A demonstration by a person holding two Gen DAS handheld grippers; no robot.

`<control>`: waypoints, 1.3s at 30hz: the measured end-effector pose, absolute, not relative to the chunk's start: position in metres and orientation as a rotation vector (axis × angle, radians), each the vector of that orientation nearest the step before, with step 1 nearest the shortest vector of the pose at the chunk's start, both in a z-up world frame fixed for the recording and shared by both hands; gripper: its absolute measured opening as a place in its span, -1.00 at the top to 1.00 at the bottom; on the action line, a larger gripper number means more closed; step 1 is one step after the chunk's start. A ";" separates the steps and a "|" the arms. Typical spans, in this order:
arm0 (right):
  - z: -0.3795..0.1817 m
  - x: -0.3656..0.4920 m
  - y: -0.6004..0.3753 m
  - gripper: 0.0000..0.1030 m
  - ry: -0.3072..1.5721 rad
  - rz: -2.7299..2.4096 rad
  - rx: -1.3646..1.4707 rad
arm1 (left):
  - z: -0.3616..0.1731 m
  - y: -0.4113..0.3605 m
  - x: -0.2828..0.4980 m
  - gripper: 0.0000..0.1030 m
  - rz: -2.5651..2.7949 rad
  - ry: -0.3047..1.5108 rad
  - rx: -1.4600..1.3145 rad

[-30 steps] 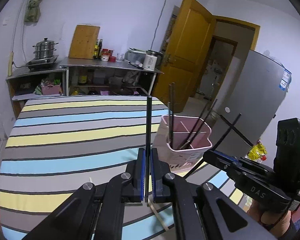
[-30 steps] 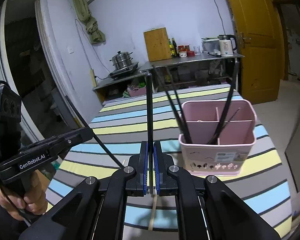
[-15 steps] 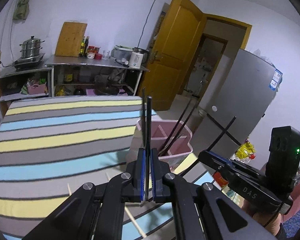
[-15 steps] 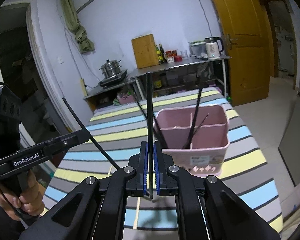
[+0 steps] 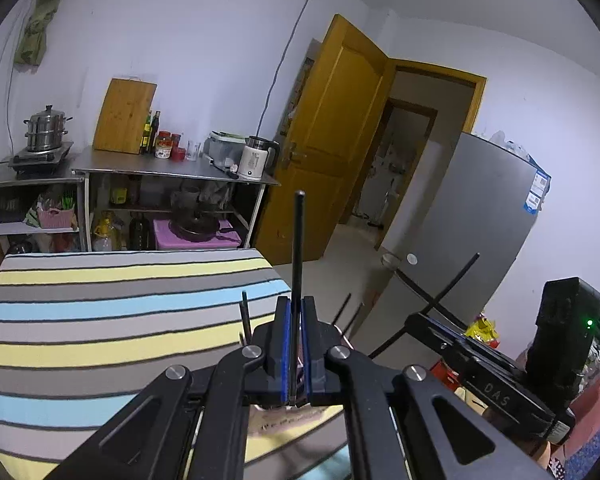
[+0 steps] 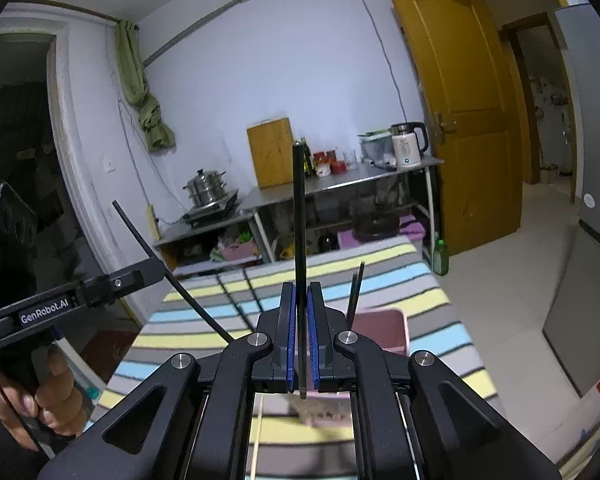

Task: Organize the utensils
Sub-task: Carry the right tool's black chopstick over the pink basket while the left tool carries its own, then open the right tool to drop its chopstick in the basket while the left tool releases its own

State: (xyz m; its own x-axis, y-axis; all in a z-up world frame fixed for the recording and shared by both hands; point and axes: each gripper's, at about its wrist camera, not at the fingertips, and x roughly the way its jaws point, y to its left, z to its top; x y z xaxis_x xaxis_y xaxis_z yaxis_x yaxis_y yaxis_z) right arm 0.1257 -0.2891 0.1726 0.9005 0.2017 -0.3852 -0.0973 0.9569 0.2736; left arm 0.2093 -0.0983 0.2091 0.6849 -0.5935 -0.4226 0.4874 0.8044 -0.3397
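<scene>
In the left wrist view my left gripper [image 5: 296,304] is shut on a black chopstick [image 5: 298,240] that stands upright between the blue pads. The pink utensil holder [image 5: 276,420] lies mostly hidden under the fingers, with black chopstick tips [image 5: 244,312] poking up from it. My right gripper [image 5: 414,318] shows at the right, shut on another black chopstick [image 5: 448,296]. In the right wrist view the right gripper [image 6: 300,292] clamps its upright chopstick [image 6: 299,220] above the holder [image 6: 384,328]. The left gripper [image 6: 156,268], held in a hand [image 6: 48,392], grips a slanted chopstick [image 6: 168,268].
The table wears a striped cloth [image 5: 100,320]. A pale wooden chopstick [image 6: 256,440] lies on it near the front. Behind stand steel shelves [image 5: 172,168] with a kettle, a cutting board and a pot. A yellow door [image 5: 340,140] and a grey fridge [image 5: 480,220] are at the right.
Both grippers have risen and come in over the pink holder, each keeping its black chopstick. The holder has slid down behind the fingers in both views.
</scene>
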 end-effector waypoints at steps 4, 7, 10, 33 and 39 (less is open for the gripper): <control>0.169 0.137 -0.292 0.89 0.417 0.145 0.256 | 0.203 -0.105 0.224 0.91 -0.606 0.552 -0.207; 0.158 0.144 -0.292 0.89 0.436 0.138 0.254 | 0.189 -0.109 0.232 0.91 -0.603 0.578 -0.208; 0.143 0.150 -0.292 0.89 0.462 0.134 0.253 | 0.173 -0.111 0.238 0.91 -0.601 0.605 -0.205; 0.076 0.174 -0.292 0.88 0.602 0.120 0.267 | 0.092 -0.129 0.254 0.91 -0.578 0.717 -0.172; 0.081 0.167 -0.293 0.82 0.609 0.107 0.263 | 0.098 -0.125 0.243 0.79 -0.574 0.699 -0.168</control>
